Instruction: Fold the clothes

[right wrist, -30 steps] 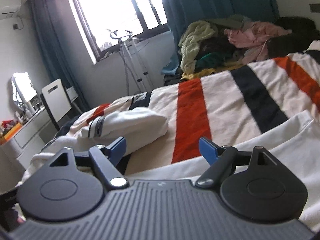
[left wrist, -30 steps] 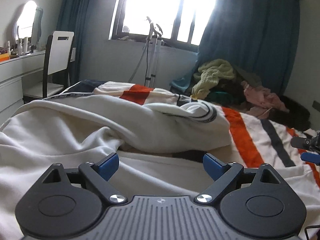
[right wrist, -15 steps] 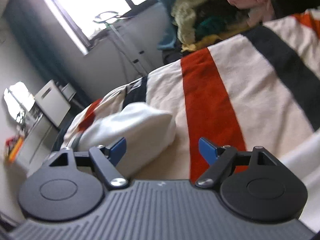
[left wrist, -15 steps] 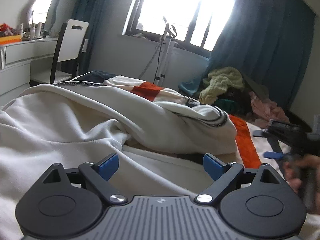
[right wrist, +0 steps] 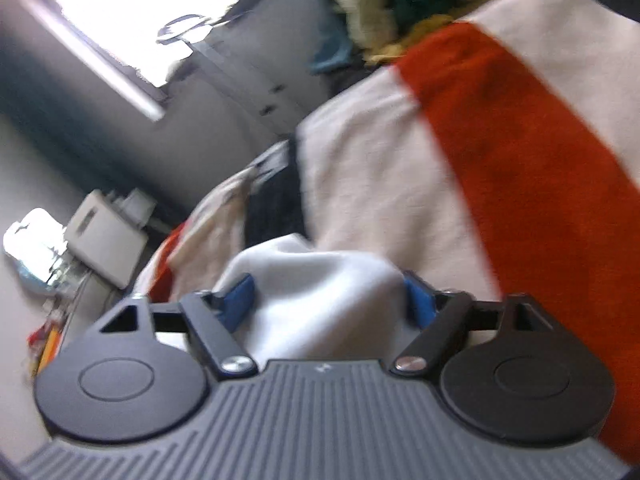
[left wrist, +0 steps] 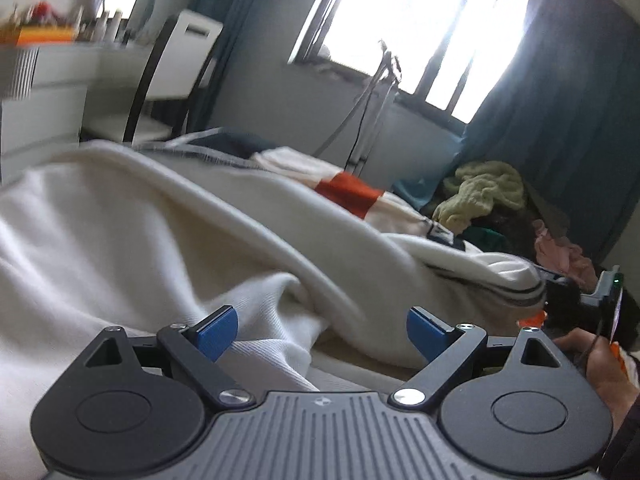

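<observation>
right claw (right wrist: 329, 300) wide around white garment (right wrist: 320, 300) on striped blanket (right wrist: 500, 140)

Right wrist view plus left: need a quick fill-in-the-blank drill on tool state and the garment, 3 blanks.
1. The right tool has white ____ bunched between its fingers, which stand open.
2. The left tool is ____, with nothing gripped.
3. The white sweatshirt lies on a blanket with a wide ____ stripe.

Missing words: cloth; open; orange
</observation>
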`<state>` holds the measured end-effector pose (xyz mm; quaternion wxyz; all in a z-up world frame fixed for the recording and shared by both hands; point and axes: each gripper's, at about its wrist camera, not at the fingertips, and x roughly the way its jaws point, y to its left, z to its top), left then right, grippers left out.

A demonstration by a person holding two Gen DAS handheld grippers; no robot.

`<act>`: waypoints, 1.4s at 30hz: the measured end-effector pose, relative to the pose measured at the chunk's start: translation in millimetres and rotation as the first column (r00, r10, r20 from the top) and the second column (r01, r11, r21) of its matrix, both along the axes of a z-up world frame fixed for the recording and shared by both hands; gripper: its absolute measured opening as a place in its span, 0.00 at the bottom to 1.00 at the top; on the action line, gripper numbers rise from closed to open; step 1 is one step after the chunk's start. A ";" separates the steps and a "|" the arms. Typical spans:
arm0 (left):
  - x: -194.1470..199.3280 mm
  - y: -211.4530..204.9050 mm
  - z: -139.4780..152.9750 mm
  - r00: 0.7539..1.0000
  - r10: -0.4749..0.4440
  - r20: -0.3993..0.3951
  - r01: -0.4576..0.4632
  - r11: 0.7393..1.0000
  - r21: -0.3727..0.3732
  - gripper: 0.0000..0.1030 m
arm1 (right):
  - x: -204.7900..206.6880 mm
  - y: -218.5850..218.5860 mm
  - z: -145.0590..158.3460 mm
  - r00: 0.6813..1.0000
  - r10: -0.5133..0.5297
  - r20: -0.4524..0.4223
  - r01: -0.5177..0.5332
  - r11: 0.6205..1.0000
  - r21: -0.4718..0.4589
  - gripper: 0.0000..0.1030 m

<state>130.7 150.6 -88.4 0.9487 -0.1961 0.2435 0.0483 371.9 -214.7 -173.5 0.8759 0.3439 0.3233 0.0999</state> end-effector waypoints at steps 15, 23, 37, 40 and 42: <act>-42.1 82.1 34.1 0.935 0.343 0.087 -0.334 0.937 -0.103 0.90 | -186.5 116.5 90.2 0.712 0.607 0.353 -0.448 0.780 -0.437 0.15; -54.1 39.9 41.1 0.972 0.216 0.091 -0.217 0.976 -0.001 0.90 | -244.9 110.5 50.4 0.718 0.674 0.172 -0.586 0.719 -0.374 0.16; -16.7 -9.4 -12.5 0.992 0.020 -0.128 -0.009 0.997 0.082 0.90 | -264.4 22.6 52.3 0.916 0.396 0.065 -0.401 0.897 0.184 0.66; -14.1 -13.0 -18.3 0.990 0.021 -0.139 -0.005 0.994 0.113 0.90 | -257.7 -0.6 37.1 0.955 0.296 0.011 -0.281 0.896 0.343 0.65; -14.4 -14.3 -18.6 0.990 0.021 -0.137 -0.005 0.993 0.120 0.90 | -250.1 -12.0 24.4 0.971 0.234 -0.040 -0.196 0.885 0.422 0.65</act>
